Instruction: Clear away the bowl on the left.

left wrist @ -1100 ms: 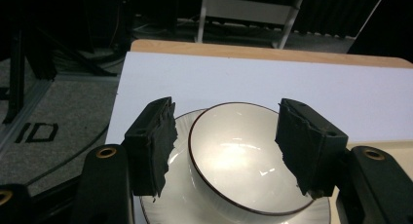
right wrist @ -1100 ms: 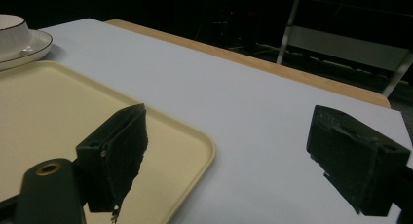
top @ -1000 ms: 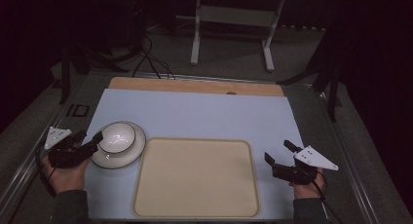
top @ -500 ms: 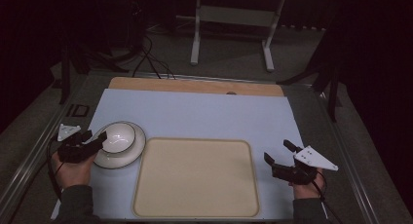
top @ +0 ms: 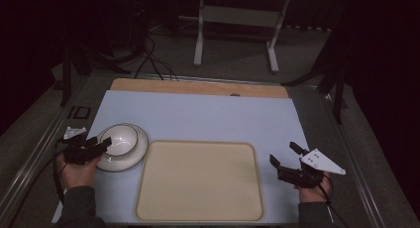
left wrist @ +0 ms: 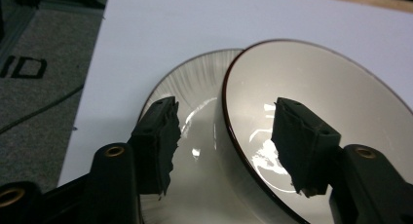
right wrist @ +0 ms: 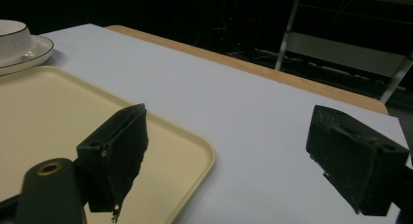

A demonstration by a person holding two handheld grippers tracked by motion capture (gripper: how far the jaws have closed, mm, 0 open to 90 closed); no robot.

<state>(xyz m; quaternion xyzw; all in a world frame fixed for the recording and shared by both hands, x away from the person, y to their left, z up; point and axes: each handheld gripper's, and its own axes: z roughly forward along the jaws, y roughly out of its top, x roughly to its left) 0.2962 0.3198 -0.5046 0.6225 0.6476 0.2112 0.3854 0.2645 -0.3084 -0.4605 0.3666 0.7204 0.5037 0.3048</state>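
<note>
Two letters "ID" on grey mat (left wrist: 22, 67), left gripper (left wrist: 224, 136) closing astride bowl (left wrist: 321, 102) rim

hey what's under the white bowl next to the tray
The white bowl sits on a white plate whose ribbed rim shows around it. The plate's centre is covered by the bowl. The left gripper straddles the bowl's wall, jaws just closing.

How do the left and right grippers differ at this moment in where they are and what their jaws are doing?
The left gripper straddles the bowl's rim, one jaw inside and one outside over the plate; the right gripper has only bare table between its jaws, beside the tray. The left jaws have just been closing; the right stand wide. Neither presses on anything.
</note>
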